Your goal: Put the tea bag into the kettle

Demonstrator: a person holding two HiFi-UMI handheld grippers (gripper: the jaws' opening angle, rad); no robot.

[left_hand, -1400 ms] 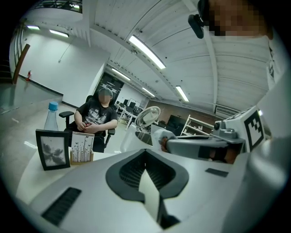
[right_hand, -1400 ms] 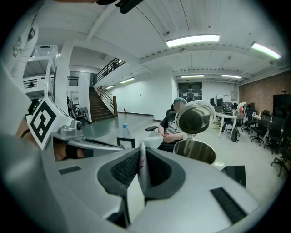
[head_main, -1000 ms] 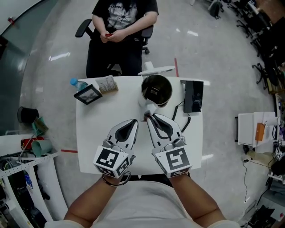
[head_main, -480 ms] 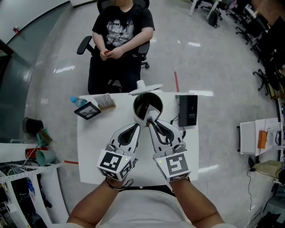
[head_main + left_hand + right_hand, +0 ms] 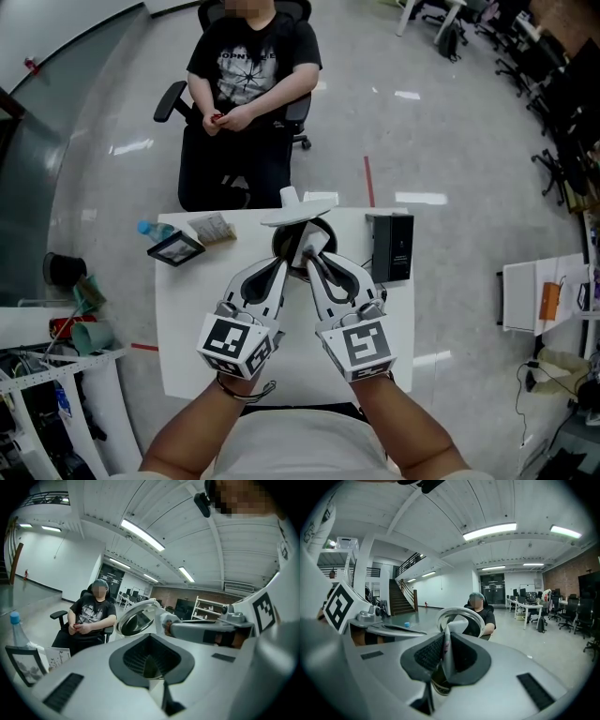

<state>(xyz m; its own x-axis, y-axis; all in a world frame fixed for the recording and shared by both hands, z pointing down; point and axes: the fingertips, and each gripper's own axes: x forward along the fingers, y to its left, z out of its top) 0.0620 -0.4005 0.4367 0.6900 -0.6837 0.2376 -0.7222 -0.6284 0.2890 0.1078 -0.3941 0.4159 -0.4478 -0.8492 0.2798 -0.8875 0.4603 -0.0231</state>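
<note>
My right hand-held gripper (image 5: 443,657) is clamped on the tea bag (image 5: 446,645), a thin pale paper packet that stands on edge between the dark ribbed pads and pokes up past the jaw tips. In the head view that hand-held gripper (image 5: 307,255) reaches to the middle of the tabletop's (image 5: 187,328) far edge, and its tips, with the tea bag, sit at the near rim of the kettle (image 5: 278,246). I cannot tell whether the bag touches the rim. The kettle stands at that far edge with its white lid (image 5: 298,213) swung up and open, so the dark inside shows. In the right gripper view its round metal mouth (image 5: 461,619) lies straight ahead, just beyond the bag. My left hand-held gripper (image 5: 278,266) lies just beside the right one, towards the left edge. Its jaws are closed together on nothing, and its tips point at the same kettle. A black box (image 5: 389,247) stands at the far right corner, close beside the kettle. At the far left corner are a small picture frame (image 5: 175,247), a bottle with a blue cap (image 5: 146,228) and a printed leaflet (image 5: 212,228). Beyond the far edge a person in a black T-shirt (image 5: 248,70) sits in an office chair (image 5: 171,98), hands together in the lap.
</note>
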